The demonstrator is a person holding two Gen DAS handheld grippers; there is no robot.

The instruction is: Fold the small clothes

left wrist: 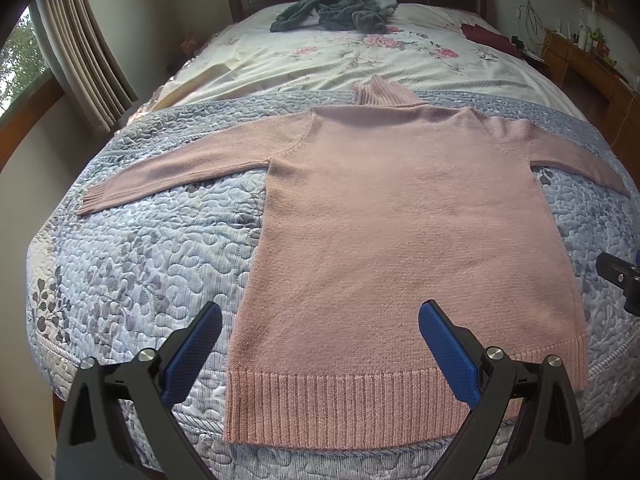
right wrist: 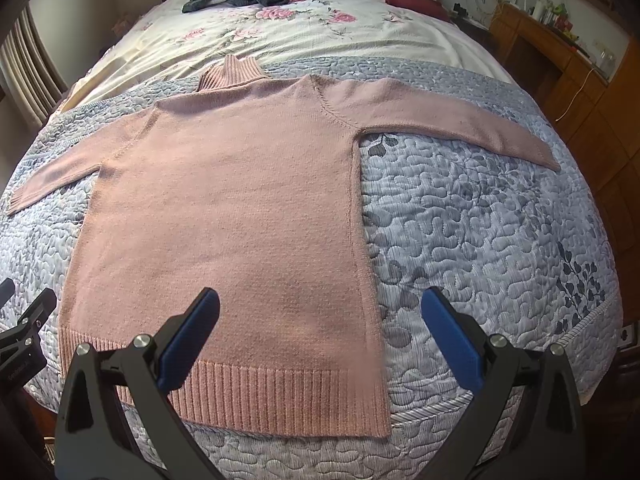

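Pink sweater (left wrist: 400, 248) lies flat, face up or down I cannot tell, spread across the blue quilt (left wrist: 140, 280) at the near end of the bed; it fills the middle of both views. Nothing folded yet.

Left to right, left wrist view:
- Left sleeve (left wrist: 168, 176) runs out toward the left edge of the frame, cuff at mid-left, lying straight on the quilt.
- Left gripper (left wrist: 320, 322) hovers over the lower left corner of the hem, jaws wide, holding nothing.
- Ribbed hem (left wrist: 340, 404) crosses the bottom centre, near the bed's edge.
- Ribbed collar (left wrist: 384, 94) sits at top centre, standing a little proud.
- Right sleeve (left wrist: 580, 160) runs toward the right edge.

Right wrist view: right gripper (right wrist: 320, 308) hangs over the hem's right corner, jaws wide, empty.

Handling, my read: soft knit, light, limp, no stiffness. It will sag and stretch if lifted by one point. Fuzzy surface should grip the blue pads (right wrist: 450, 336) well. The quilt may bunch under it.

Where I would pinch: cuffs first to bring sleeves in, or shoulder seam and hem corner together. Ribbed bands are thicker, the surest hold.

Dark clothes (left wrist: 332, 10) heaped at top centre, well apart.
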